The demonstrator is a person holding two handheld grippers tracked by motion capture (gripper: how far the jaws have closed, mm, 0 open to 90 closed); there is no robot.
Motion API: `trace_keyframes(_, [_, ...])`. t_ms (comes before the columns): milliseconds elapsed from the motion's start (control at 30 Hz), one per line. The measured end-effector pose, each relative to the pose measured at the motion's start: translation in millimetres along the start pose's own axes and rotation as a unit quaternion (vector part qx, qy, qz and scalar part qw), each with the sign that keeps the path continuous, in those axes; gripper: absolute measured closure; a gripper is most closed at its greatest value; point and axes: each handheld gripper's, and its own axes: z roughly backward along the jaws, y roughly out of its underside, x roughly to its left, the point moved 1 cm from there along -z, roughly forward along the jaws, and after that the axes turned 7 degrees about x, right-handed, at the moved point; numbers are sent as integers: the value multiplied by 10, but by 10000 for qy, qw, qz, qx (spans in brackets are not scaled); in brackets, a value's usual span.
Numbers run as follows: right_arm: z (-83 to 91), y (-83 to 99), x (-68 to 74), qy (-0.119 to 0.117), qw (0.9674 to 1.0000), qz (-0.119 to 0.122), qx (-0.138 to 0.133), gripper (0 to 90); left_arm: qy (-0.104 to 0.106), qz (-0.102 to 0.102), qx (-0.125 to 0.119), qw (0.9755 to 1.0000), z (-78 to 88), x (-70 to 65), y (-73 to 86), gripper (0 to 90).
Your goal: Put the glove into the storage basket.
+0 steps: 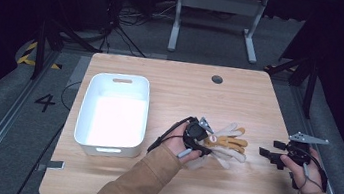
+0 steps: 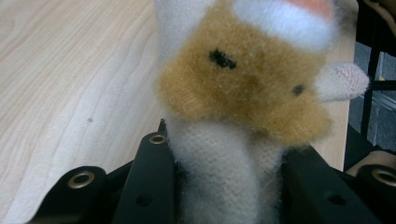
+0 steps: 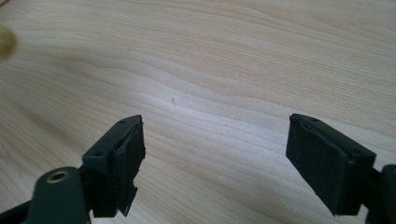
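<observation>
Dark flooring and cable runs are surrounding the pale wooden table (image 1: pixel 176 87) where we are working, with a white metal frame standing beyond its far edge. We are holding a gripper in each hand, our tan sleeves coming in from the near side. Toward the left of the tabletop a white plastic bin (image 1: pixel 113 113) is sitting with nothing visible inside. We are gripping the plush toy (image 1: pixel 224 143), a tan and white stuffed animal, with the left gripper (image 1: pixel 204 142); in the left gripper view the two black jaws are pressing in on either side of the toy's white body (image 2: pixel 224 177), clamped on it, while its fuzzy tan head with small dark eyes is rising just in front of the camera. From the high view the toy is sitting near the middle of the table, right of the bin and well apart from it; whether it is resting on the wood or hanging just above it we cannot tell. Off to the right, our right gripper (image 1: pixel 273 155) is hovering near the table's right edge, its jaws standing wide apart over bare wood grain in the right gripper view, with nothing between them.
</observation>
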Motion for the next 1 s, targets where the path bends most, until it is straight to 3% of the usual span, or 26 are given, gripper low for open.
trace_keyframes(100, [-36,-13,-4,31,10000,-67,22,208,-58,99,-57,9999,85,9,-8,715])
trace_keyframes(133, [-77,-32,-4,0,9998,-198,57,285,-82,145,-54,9998,119,16,-10,715])
trace_keyframes(167, [-77,-32,-4,0,9998,-198,57,285,-102,246,-72,9996,152,22,-12,715])
trace_keyframes(200, [-116,-52,3,-2,9997,-208,113,321,-154,498,-115,9986,210,35,-13,712])
trace_keyframes(233, [-131,-60,6,-10,9997,-189,128,333,-154,498,-115,9986,210,35,-13,712])
trace_keyframes(267, [-148,-73,13,-26,9997,-191,148,341,-325,682,-102,9971,266,56,-18,712])
trace_keyframes(300, [-148,-73,13,-26,9997,-191,148,341,-325,682,-102,9971,266,56,-18,712])
trace_keyframes(333, [-178,-99,26,-49,9997,-174,159,347,-355,883,-128,9954,305,82,-23,712])
trace_keyframes(467, [-210,-142,51,-131,9996,-101,212,403,-431,1066,-143,9933,350,128,-38,712])
trace_keyframes(533, [-243,-186,80,-156,9995,-9,267,417,-497,1262,-95,9907,389,184,-57,712])
trace_keyframes(567, [-249,-196,84,-159,9995,23,285,425,-497,1262,-95,9907,389,184,-57,711])
trace_keyframes(733, [-272,-232,100,-221,9989,93,396,474,-571,1580,10,9858,462,282,-106,711])
trace_keyframes(800, [-298,-227,123,-367,9979,-129,513,555,-553,1764,-16,9828,492,326,-124,711])
trace_keyframes(833, [-298,-227,123,-367,9979,-129,513,555,-579,1833,21,9814,510,349,-136,711])
trace_keyframes(867, [-319,-238,139,-379,9975,-52,593,578,-658,1984,100,9779,549,394,-171,710])
trace_keyframes(967, [-313,-250,149,-389,9974,-103,605,594,-653,2000,174,9775,569,429,-202,708])
trace_keyframes(1000, [-298,-260,153,-442,9971,-166,590,585,-624,2085,265,9757,583,488,-237,708])
